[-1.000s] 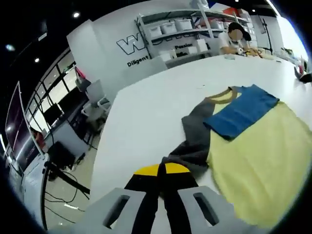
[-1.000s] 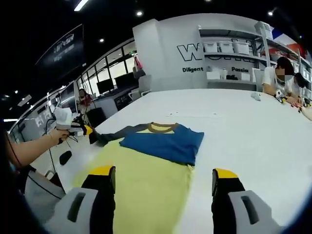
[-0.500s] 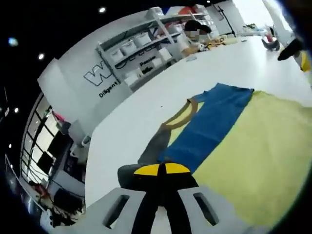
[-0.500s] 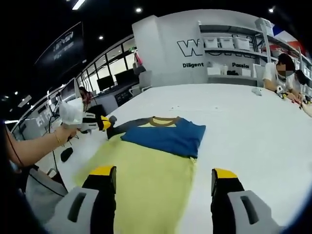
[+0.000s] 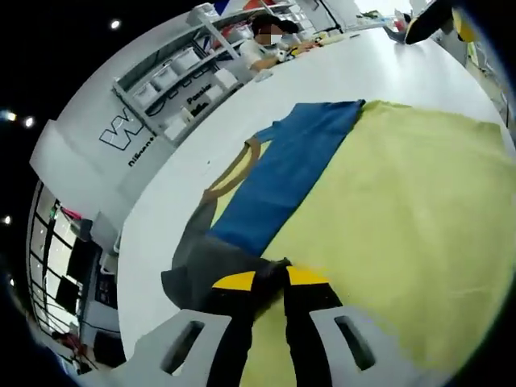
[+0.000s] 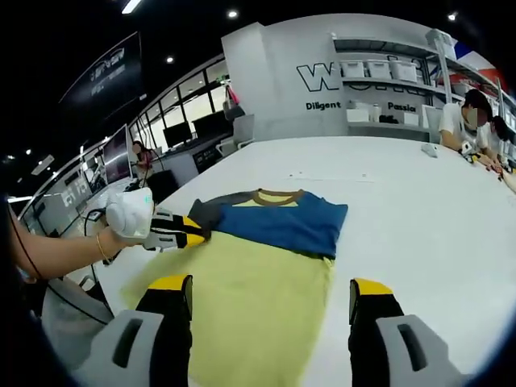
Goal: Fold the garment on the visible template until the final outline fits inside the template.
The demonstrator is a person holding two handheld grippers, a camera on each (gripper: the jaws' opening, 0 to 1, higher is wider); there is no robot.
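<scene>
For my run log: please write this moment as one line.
left gripper: shut on grey sleeve | right gripper: open, over yellow shirt | blue fold: lies flat

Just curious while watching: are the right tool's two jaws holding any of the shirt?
No, the right tool stands open above the yellow shirt, its jaws wide apart and gripping nothing.

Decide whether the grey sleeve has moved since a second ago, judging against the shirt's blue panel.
Yes. The left gripper, shut on the grey sleeve, has carried it inward from the table toward the blue panel.
</scene>
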